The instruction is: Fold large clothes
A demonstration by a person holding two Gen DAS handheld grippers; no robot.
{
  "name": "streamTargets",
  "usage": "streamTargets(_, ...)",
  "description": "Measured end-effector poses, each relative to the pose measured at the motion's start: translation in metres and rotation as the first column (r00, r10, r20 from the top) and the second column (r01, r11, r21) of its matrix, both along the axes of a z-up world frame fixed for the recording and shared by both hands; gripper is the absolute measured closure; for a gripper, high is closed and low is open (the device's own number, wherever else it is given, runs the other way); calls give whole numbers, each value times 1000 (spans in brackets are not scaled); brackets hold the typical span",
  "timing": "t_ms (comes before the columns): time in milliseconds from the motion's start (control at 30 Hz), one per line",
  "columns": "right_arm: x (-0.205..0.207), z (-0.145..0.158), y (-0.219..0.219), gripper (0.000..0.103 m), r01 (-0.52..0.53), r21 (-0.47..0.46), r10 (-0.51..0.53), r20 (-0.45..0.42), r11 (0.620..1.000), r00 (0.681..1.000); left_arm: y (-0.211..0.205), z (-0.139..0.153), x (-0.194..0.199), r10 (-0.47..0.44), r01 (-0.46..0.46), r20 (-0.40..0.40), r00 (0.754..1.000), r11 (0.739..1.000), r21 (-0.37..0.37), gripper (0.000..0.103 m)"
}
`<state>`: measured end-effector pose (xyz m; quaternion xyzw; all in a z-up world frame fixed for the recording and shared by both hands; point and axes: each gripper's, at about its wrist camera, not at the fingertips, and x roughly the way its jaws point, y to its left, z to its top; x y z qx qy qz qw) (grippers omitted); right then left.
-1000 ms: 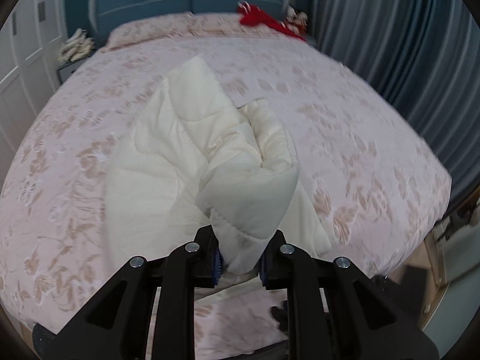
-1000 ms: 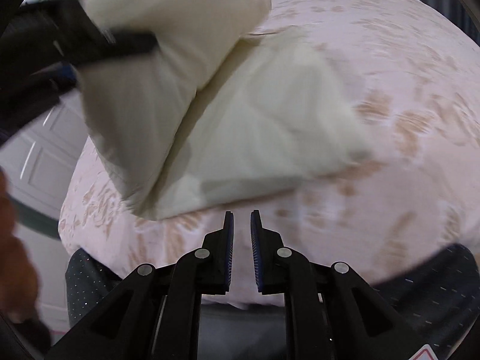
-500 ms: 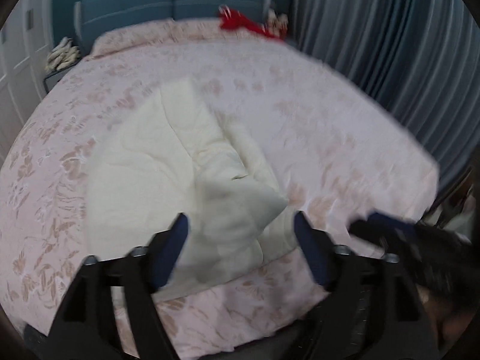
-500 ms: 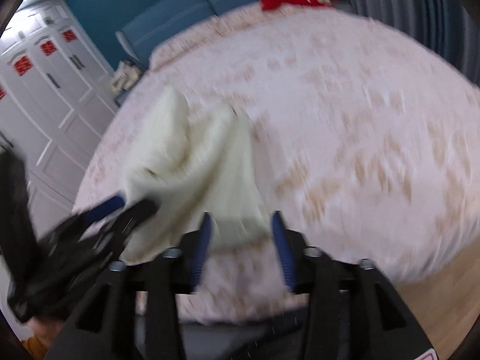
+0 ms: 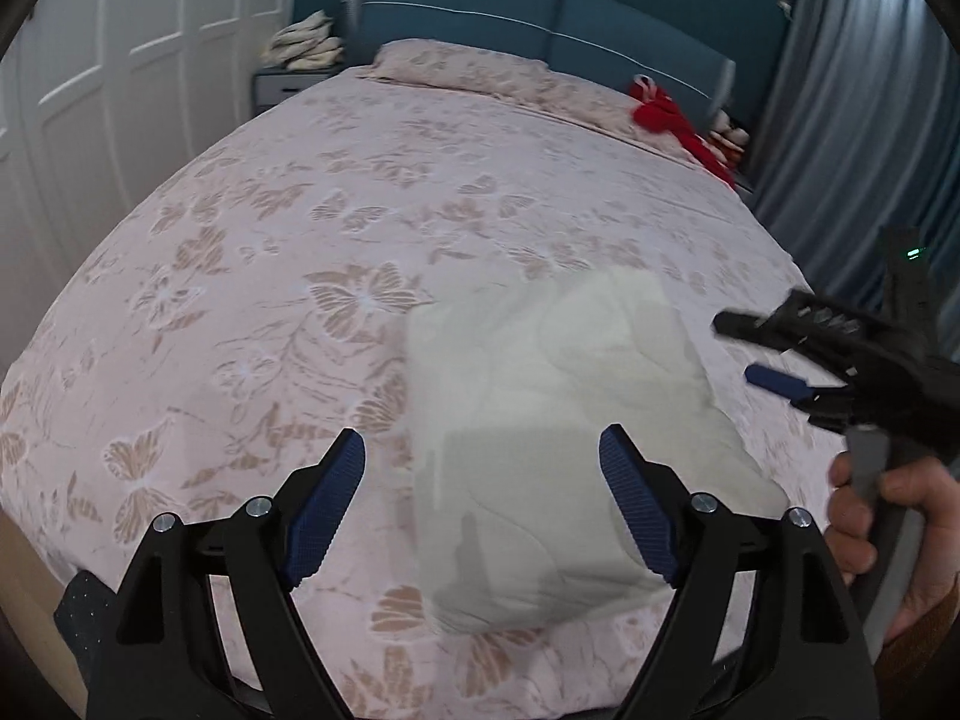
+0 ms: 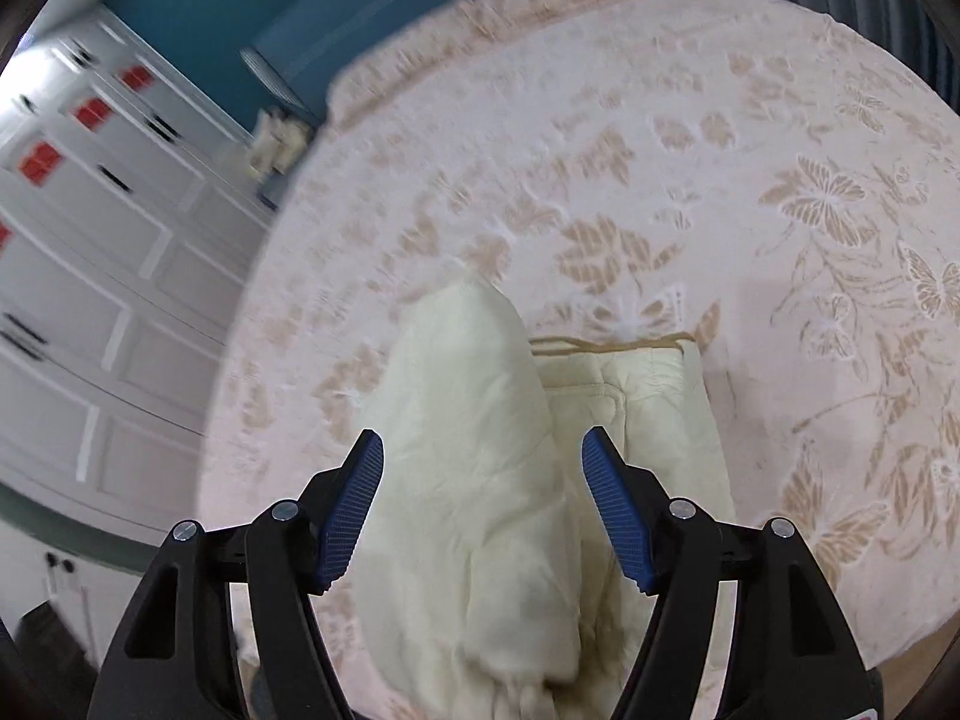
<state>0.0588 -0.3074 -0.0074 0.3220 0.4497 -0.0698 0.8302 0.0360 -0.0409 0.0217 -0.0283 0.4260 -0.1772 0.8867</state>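
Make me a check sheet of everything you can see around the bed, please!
Surface: bed with a pink butterfly-patterned cover, mostly bare.
Job's things: cream quilted garment lies folded near the bed's foot edge; in the right wrist view one part bulges up.
Clutter: red item near the pillow at the far end.
Grippers: left tool open, jaws opening, pads clear of the garment; right tool jaws opening, garment shows between them, pads not pressing it. A hand holds the right tool's handle.
Cables: nothing seen.
Surroundings: white wardrobe, blue headboard, grey-blue curtain, pale bundle on a nightstand.
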Motion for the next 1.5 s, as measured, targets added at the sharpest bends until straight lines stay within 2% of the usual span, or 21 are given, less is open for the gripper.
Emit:
streamTargets(67,11,-11,6,42,-13,3,14,-58,1000,998,4,0,5,12,-12,-5,1000,1000,-4,25)
streamTargets(133,22,-26,13,85,-53,25,55,-116,998,992,5,-1,12,20,-20,-16,1000,1000,-13,25)
streamTargets(167,22,-28,14,92,-62,47,67,-112,997,991,5,-2,15,19,-20,-27,999,1000,-23,25)
streamTargets(233,12,-19,7,97,-65,75,69,-56,995,996,4,-2,16,16,-17,-48,999,999,-37,25)
streamTargets(333,-16,9,-6,99,-64,30,63,29,997,998,-3,-3,19,-4,-1,-75,997,998,-59,26)
streamTargets(367,-35,17,-13,99,-48,-17,49,45,999,998,-7,-5,18,-10,6,-80,997,998,-54,26)
streamTargets(467,-62,14,-27,100,-17,-152,17,-2,988,1000,-32,-12,13,-61,58,-97,993,998,-32,27)
streamTargets(500,-71,2,-36,100,-10,-187,1,-45,982,999,-42,-16,11,-75,74,-104,992,997,-17,27)
streamTargets(667,-86,-50,-66,101,43,-180,-65,-119,983,991,-79,-38,3,-112,117,-142,984,993,33,29)
streamTargets(833,-80,-84,-74,102,51,-168,-77,-153,984,985,-101,-51,-1,-129,143,-150,980,985,93,29)
streamTargets(1000,-76,-101,-72,102,40,-153,-68,-176,987,982,-115,-74,2,-131,160,-192,973,976,146,30)
streamTargets(1133,-71,-111,-70,101,23,-140,-53,-213,990,976,-124,-87,1,-117,156,-180,977,963,219,28)
streamTargets(1200,-69,-107,-66,100,3,-163,-42,-238,987,970,-126,-91,0,-112,156,-179,977,955,251,28)
streamTargets(1333,-90,-60,-50,91,-30,-271,-32,-221,962,975,-125,-97,3,-103,153,-186,977,948,279,28)
streamTargets(1400,-106,-41,-36,88,-53,-282,-6,-204,958,979,-125,-98,2,-105,154,-183,978,947,282,28)
streamTargets(1500,-128,-27,-14,81,-95,-290,36,-205,952,978,-126,-97,-2,-117,162,-162,980,940,300,28)
